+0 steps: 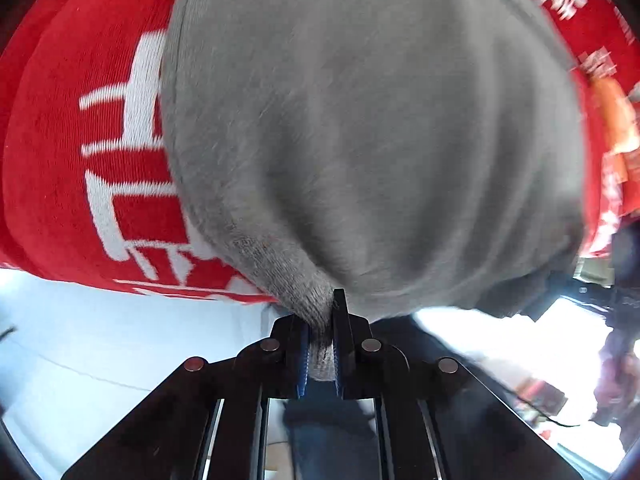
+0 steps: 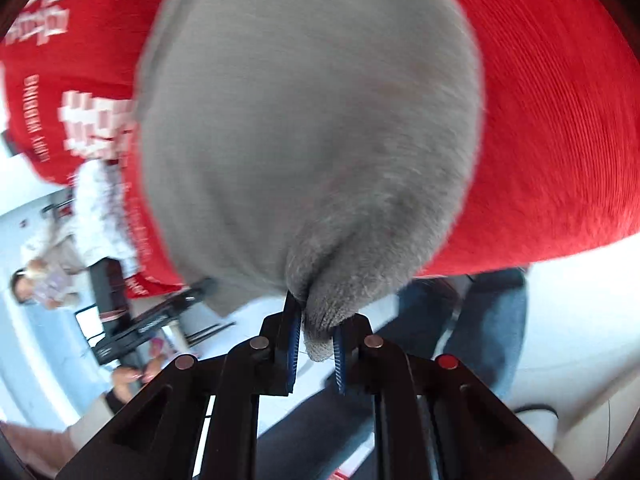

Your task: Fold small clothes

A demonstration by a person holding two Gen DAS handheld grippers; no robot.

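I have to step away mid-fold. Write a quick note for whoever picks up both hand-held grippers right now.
Left hand-held gripper: shut on an edge of the grey garment.
Right hand-held gripper: shut on another bunched edge of the same garment.
The garment lies over a red cloth with white lettering.
Done: both edges are pinched. No fold visible yet.
Left: probably carry the pinched edges across to make the fold, release, smooth.
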